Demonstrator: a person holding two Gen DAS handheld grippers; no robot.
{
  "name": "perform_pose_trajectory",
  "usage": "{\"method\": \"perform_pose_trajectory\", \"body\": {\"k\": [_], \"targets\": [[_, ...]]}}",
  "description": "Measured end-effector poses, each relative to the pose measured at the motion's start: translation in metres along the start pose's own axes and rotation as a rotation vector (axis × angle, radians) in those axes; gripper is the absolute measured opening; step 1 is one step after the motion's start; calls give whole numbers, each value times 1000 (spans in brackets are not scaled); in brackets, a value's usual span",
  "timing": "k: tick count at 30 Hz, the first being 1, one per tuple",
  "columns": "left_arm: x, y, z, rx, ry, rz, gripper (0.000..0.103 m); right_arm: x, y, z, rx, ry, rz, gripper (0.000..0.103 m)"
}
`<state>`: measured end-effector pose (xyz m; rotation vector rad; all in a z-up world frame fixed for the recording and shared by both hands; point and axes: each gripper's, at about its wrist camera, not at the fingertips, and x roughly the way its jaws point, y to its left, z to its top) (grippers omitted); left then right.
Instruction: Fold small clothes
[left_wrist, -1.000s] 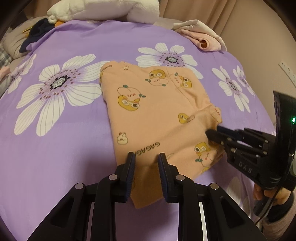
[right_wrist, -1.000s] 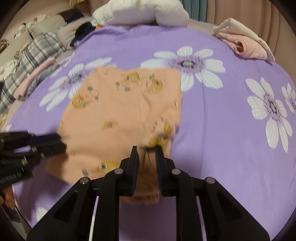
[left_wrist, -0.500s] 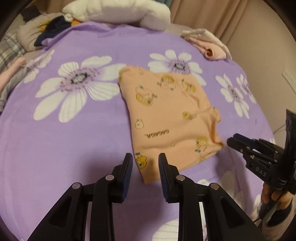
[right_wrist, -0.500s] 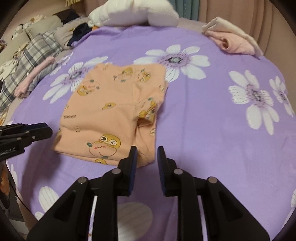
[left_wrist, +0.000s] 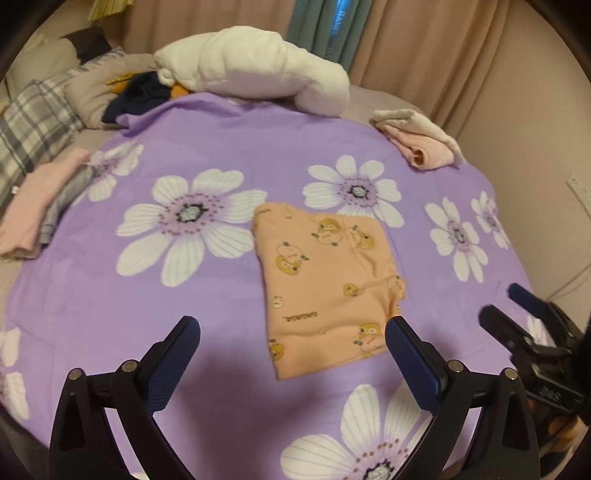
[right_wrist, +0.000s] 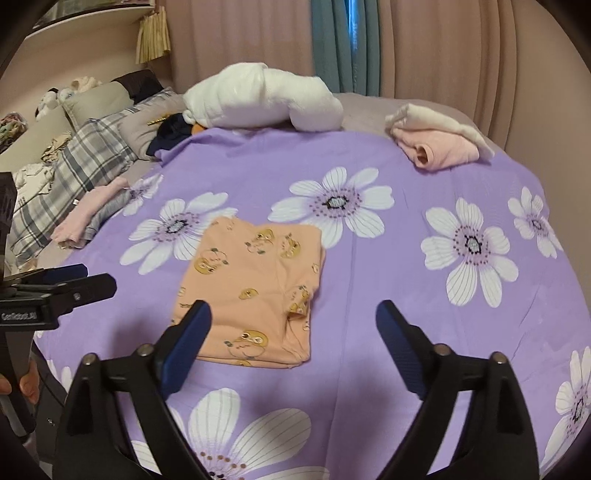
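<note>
**Fold released, both tongs backed off**

Ahead of both tongs, the shirt (left_wrist: 325, 284) lies flat on the sheet (left_wrist: 221, 129), folded into a compact rectangle. Half a second ago both tongs were nearly pressed together right at its near edge; now the left tongs (left_wrist: 291, 332) and right tongs (right_wrist: 293, 317) are spread wide, holding nothing, and pulled back and up.

- Shirt sits just beyond and between the left tongs' tips, toward the right finger; from the right tongs it's ahead and left of centre.
- Small flap bunched at the shirt's right edge (right_wrist: 299, 301), not fully flat.
- Folded pile (right_wrist: 439, 147) far ahead, to the right. Another stack (left_wrist: 33, 206) far left.

Read: this fold looks finished. Likely next is either another fold in half or moving it to a pile. That loose flap could spring open when lifted, so grip across it.
</note>
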<state>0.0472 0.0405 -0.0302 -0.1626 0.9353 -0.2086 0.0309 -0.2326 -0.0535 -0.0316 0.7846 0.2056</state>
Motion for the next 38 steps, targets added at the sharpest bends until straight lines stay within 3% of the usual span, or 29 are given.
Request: {"method": "perform_pose_trajectory", "body": {"k": [4,9,16,38], "targets": [[-11,-5,0,15,-3,14,100,-12,8,2,-25,-4,11,103],[-17,-11,-6,29,-2,41,101,-21,13,2,-37,-6,20,103],[-6,-12,-15,38,64,76,101,-11,14,-4,-14,46,21,103],[-14,-19,-14,61,47,87,101,-14,18,-5,-21,51,22,103]]}}
